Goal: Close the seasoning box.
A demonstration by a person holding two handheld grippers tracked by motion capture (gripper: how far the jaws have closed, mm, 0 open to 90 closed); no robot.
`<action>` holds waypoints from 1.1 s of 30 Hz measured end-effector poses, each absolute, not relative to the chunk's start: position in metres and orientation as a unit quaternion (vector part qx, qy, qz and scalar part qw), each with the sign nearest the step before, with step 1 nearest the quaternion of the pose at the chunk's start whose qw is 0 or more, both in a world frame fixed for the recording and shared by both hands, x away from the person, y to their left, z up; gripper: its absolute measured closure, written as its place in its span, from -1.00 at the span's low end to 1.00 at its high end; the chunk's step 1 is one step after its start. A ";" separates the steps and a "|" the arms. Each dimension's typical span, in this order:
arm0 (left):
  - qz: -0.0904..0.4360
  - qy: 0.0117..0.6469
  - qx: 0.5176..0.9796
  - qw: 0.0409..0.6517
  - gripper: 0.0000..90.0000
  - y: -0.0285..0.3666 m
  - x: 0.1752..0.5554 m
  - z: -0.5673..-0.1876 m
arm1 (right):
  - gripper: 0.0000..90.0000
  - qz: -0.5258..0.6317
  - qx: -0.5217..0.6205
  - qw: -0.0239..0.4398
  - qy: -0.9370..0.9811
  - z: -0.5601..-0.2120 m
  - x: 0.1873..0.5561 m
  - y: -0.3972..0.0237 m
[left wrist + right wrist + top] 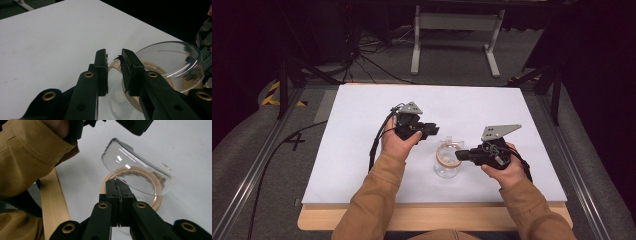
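One mark can be read: a black numeral "4" (295, 141) on the grey floor (252, 165), left of my tabletop (362, 105). I find no other readable text, label or brand on anything in front of me.

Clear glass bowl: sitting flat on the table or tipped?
Tipped. The clear bowl is raised on edge, its mouth facing sideways, with the right gripper shut on its rim above the tan ring.

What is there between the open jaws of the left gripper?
In the left gripper view, the left gripper has a gap between its jaws; a tan ring-shaped piece under the clear glass lid shows through it, against the white table.
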State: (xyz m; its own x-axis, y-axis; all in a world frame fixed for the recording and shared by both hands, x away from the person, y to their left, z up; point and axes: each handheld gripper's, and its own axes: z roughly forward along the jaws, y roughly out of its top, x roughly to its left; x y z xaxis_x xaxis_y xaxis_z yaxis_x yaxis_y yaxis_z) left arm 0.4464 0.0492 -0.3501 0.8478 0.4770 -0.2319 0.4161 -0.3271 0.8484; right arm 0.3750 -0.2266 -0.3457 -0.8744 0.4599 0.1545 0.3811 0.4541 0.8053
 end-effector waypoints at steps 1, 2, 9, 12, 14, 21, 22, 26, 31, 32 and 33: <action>0.030 0.274 0.814 0.511 0.65 0.049 0.446 -0.350 | 0.98 0.460 0.247 0.043 0.852 -0.346 0.375 -0.227; 0.028 0.272 0.814 0.512 0.64 0.052 0.447 -0.350 | 0.98 0.454 0.244 0.038 0.856 -0.346 0.374 -0.226; 0.028 0.270 0.820 0.504 0.60 0.058 0.448 -0.349 | 0.98 0.438 0.238 0.028 0.866 -0.346 0.373 -0.224; 0.029 0.276 0.821 0.499 0.59 0.059 0.447 -0.349 | 0.99 0.426 0.238 0.021 0.873 -0.348 0.373 -0.224; 0.030 0.275 0.822 0.498 0.59 0.060 0.447 -0.349 | 0.98 0.421 0.238 0.017 0.875 -0.348 0.374 -0.224; 0.033 0.273 0.827 0.490 0.59 0.059 0.447 -0.350 | 0.98 0.400 0.242 0.004 0.884 -0.351 0.375 -0.224; 0.035 0.274 0.827 0.489 0.59 0.059 0.447 -0.350 | 0.99 0.396 0.243 0.001 0.886 -0.351 0.375 -0.223; 0.035 0.279 0.830 0.482 0.57 0.059 0.447 -0.350 | 0.99 0.389 0.243 -0.002 0.889 -0.353 0.375 -0.223; 0.036 0.282 0.831 0.478 0.57 0.059 0.448 -0.351 | 0.98 0.382 0.244 -0.008 0.891 -0.354 0.375 -0.223; 0.037 0.282 0.831 0.478 0.57 0.059 0.447 -0.351 | 0.99 0.375 0.246 -0.011 0.894 -0.355 0.376 -0.222; 0.037 0.282 0.831 0.478 0.56 0.059 0.447 -0.351 | 0.99 0.375 0.246 -0.011 0.894 -0.355 0.376 -0.222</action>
State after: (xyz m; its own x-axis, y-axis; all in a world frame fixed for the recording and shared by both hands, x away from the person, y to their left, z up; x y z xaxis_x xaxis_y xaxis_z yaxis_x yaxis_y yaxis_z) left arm 0.4475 0.0586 -0.3513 0.8382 0.5044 -0.2074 0.4329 -0.3842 0.8155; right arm 0.3756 -0.2224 -0.3553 -0.8787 0.4313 0.2044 0.4479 0.5972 0.6654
